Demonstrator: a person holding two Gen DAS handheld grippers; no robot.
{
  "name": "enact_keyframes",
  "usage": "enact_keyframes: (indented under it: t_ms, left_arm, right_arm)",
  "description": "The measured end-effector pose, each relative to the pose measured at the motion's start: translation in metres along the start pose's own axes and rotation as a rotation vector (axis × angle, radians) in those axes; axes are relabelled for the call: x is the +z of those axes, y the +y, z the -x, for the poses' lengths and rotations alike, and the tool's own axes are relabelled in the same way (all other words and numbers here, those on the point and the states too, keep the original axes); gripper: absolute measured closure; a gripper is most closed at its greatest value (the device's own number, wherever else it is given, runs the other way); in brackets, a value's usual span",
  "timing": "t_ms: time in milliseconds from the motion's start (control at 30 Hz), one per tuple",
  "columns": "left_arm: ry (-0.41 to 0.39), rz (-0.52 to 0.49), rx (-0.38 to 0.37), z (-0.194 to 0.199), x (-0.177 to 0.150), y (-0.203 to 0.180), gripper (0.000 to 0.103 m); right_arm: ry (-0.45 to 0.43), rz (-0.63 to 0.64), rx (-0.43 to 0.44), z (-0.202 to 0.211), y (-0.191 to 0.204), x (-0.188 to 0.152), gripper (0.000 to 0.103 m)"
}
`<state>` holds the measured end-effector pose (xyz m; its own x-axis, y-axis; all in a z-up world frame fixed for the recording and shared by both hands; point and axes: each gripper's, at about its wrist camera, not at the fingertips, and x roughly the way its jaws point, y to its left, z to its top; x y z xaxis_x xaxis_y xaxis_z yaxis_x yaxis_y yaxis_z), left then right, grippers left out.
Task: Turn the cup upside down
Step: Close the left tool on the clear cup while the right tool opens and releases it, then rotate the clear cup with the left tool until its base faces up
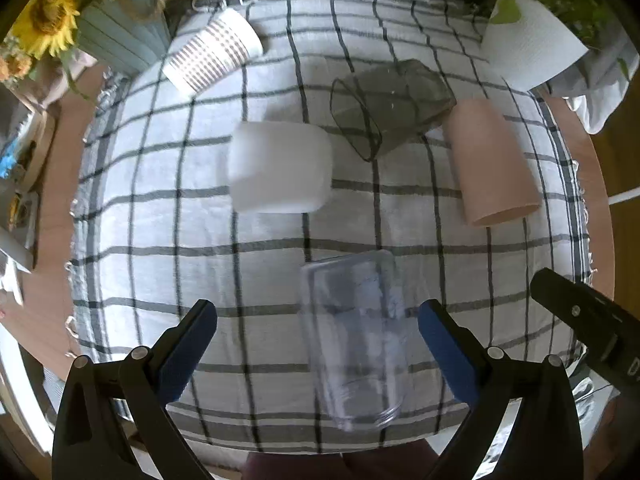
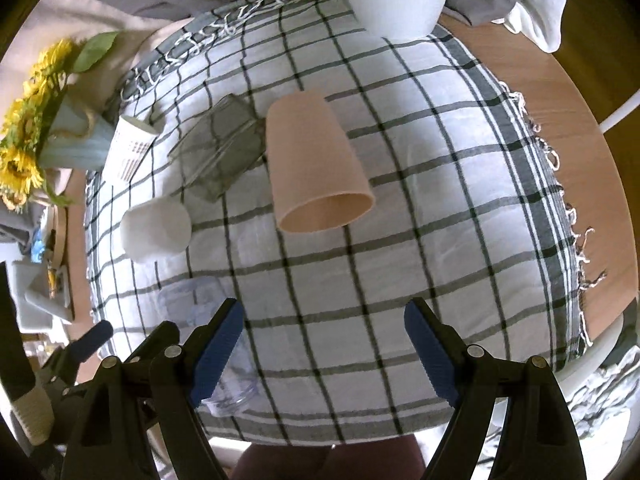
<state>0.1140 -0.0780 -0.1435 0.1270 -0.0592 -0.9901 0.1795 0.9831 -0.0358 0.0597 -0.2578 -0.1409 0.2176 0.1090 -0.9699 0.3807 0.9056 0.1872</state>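
A clear plastic cup (image 1: 356,340) lies on its side on the checked cloth (image 1: 160,240), between the fingers of my left gripper (image 1: 318,320), which is open and not touching it. In the right wrist view the same clear cup (image 2: 224,376) shows partly behind the left finger. A pink cup (image 2: 316,168) lies on its side, mouth toward me, ahead of my right gripper (image 2: 324,320), which is open and empty. The pink cup also shows in the left wrist view (image 1: 492,164).
A white cup (image 1: 280,168), a smoky glass cup (image 1: 388,108) and a striped paper cup (image 1: 212,56) lie on the cloth. A white plant pot (image 1: 532,44) and a sunflower vase (image 1: 116,36) stand at the back. The right gripper's body (image 1: 588,328) sits at the right.
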Motion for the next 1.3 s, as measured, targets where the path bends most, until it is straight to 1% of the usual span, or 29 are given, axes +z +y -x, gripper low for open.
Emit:
enact_keyframes:
  t_ms: [133, 200, 300, 367, 400, 533, 600, 667, 933, 1100, 1300]
  left_arm:
    - [0.059, 0.037, -0.041, -0.019, 0.009, -0.005, 0.002]
    - [0.085, 0.059, -0.050, -0.027, 0.012, -0.007, 0.004]
    - [0.092, 0.066, -0.027, -0.034, 0.015, -0.010, 0.006]
    - [0.097, 0.080, -0.027, -0.038, 0.017, -0.011, 0.007]
    - [0.098, 0.086, -0.029, -0.040, 0.018, -0.011, 0.011]
    - [0.118, 0.089, -0.039, -0.049, 0.021, -0.015, 0.018]
    - [0.123, 0.087, -0.023, -0.053, 0.022, -0.016, 0.029]
    - [0.114, 0.078, -0.010, -0.055, 0.022, -0.017, 0.033]
    - [0.065, 0.080, -0.021, -0.048, 0.015, -0.015, 0.033]
    - [0.000, 0.073, -0.037, -0.025, 0.014, -0.013, 0.033]
    - [-0.049, 0.059, -0.067, -0.001, 0.008, -0.013, 0.033]
  right_arm:
    - [0.012, -0.026, -0.006, -0.005, -0.013, 0.006, 0.020]
    - [0.018, -0.035, -0.008, -0.008, -0.018, 0.008, 0.020]
    - [0.029, -0.033, -0.016, -0.014, -0.022, 0.011, 0.020]
    - [0.036, -0.025, -0.024, -0.018, -0.024, 0.012, 0.020]
    - [0.041, -0.022, -0.027, -0.021, -0.024, 0.013, 0.020]
    - [0.060, -0.025, -0.027, -0.027, -0.028, 0.015, 0.020]
    - [0.066, -0.025, -0.026, -0.030, -0.028, 0.015, 0.020]
    - [0.068, -0.019, -0.030, -0.031, -0.028, 0.015, 0.020]
    - [0.070, -0.002, -0.040, -0.032, -0.026, 0.014, 0.020]
    - [0.041, 0.011, -0.032, -0.022, -0.022, 0.014, 0.020]
    - [-0.007, 0.023, -0.024, -0.006, -0.019, 0.012, 0.020]
